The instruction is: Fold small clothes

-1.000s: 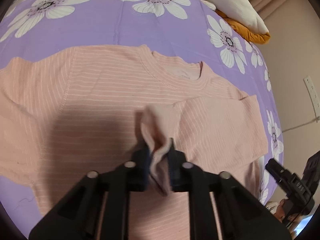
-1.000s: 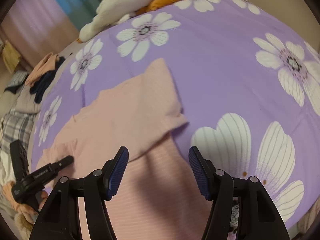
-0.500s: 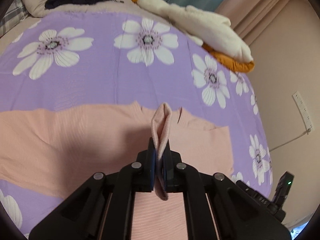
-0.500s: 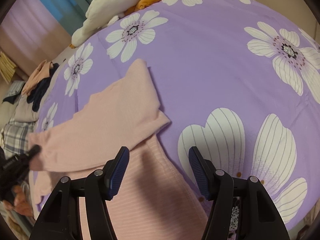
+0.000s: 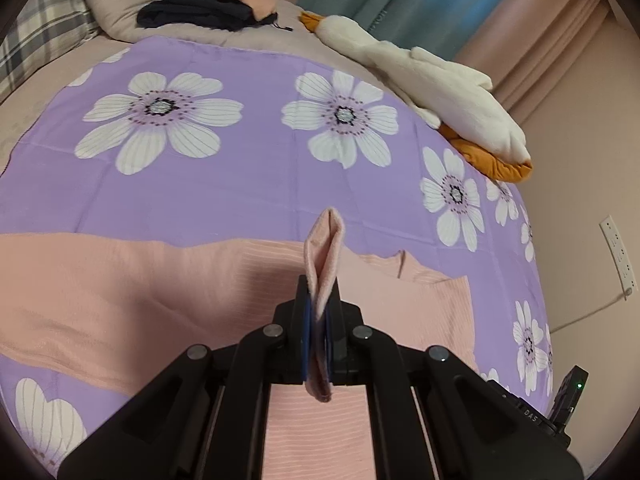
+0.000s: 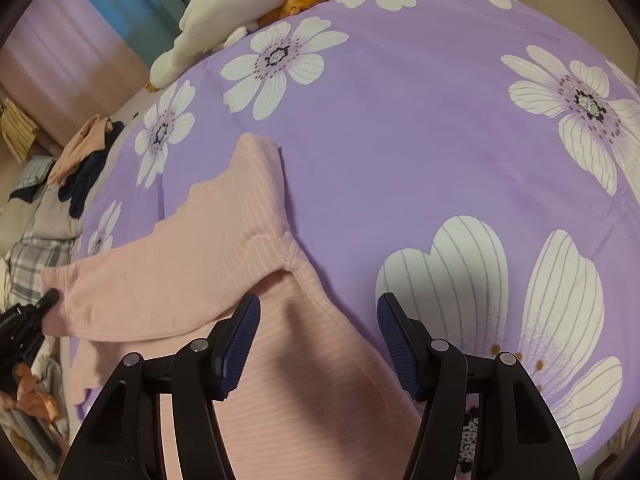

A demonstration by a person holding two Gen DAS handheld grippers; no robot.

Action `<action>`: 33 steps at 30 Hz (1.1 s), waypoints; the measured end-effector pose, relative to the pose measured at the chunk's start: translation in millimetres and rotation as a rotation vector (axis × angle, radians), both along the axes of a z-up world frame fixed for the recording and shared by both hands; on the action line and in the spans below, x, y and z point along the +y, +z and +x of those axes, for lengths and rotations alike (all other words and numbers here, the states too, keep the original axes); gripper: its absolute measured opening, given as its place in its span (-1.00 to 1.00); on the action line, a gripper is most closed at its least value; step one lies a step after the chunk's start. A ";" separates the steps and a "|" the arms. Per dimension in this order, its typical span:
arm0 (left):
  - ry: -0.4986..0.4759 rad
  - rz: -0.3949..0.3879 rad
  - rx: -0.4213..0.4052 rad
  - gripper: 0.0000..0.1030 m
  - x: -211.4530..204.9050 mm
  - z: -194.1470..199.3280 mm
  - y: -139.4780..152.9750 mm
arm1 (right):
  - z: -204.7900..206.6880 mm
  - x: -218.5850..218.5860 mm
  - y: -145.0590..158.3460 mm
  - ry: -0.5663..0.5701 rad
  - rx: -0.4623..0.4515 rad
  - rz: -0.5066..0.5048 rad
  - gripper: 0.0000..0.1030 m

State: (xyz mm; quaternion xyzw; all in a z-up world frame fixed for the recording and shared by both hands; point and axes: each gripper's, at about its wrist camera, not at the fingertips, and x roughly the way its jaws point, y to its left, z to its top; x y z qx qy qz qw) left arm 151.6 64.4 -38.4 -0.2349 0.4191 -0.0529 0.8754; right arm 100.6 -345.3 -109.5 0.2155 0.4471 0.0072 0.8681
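The pink top (image 5: 120, 292) is lying on the flowered sheet (image 5: 240, 184). The left gripper (image 5: 318, 332) is clamping its soft, light cuff; the right gripper (image 6: 318, 340) is hovering, jaws apart, beside the armpit seam, probably the next hold.

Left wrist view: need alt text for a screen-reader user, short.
The left gripper is shut on a pinched fold of a pink striped top, lifting it off a purple bedspread with white flowers. Behind lie a white plush toy and a pile of clothes.
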 end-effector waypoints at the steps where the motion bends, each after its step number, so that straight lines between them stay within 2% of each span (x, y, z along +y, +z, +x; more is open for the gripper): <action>1: 0.009 0.005 0.007 -0.91 3.3 0.0 -2.2 | 0.3 0.8 0.1 0.002 -0.001 -0.001 0.22; 6: 0.040 0.030 0.030 -0.90 13.0 -2.2 -14.2 | 1.3 3.1 3.3 0.003 -0.014 -0.007 0.21; 11: 0.069 0.035 0.090 -0.90 22.9 -1.7 -38.0 | 7.5 7.1 3.2 0.014 -0.011 -0.014 0.01; 13: 0.074 0.034 0.107 -0.90 25.5 -1.4 -44.7 | 11.3 10.6 2.7 0.019 -0.009 -0.024 -0.14; 16: 0.075 0.046 0.121 -0.90 28.0 -1.1 -52.2 | 15.3 15.9 3.4 0.031 -0.008 -0.035 -0.22; 21: 0.080 0.053 0.155 -0.88 30.6 1.1 -64.4 | 24.8 27.6 5.1 0.057 -0.010 -0.063 -0.24; 26: 0.071 0.102 0.200 -0.84 29.6 0.7 -84.7 | 32.0 39.8 2.4 0.083 0.002 -0.091 -0.24; 33: 0.068 0.075 0.211 -0.78 35.0 -0.3 -98.7 | 39.6 46.9 -5.7 0.091 0.038 -0.135 -0.24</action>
